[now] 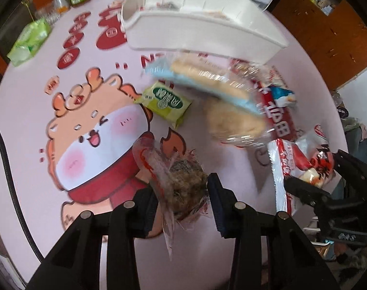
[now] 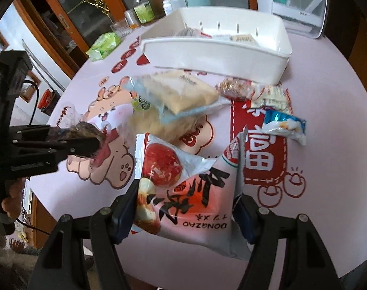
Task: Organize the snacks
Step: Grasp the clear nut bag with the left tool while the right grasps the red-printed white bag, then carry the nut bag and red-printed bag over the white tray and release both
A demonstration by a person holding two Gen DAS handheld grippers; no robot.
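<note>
Left tool [image 1: 183, 193] clamped on dark floss cake [image 1: 187, 183]; right tool [image 2: 186, 207] clamped on date pack [image 2: 183, 188]. Both lifted above bench, mid-carry. Next: reach white bin [image 2: 215, 53], drop inside.

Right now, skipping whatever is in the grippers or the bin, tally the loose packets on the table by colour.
Clear-wrapped cakes: 2
Green packets: 2
Blue-white packet: 1
Red-wrapped round snack: 1
Cream packet: 1
Total: 7
</note>
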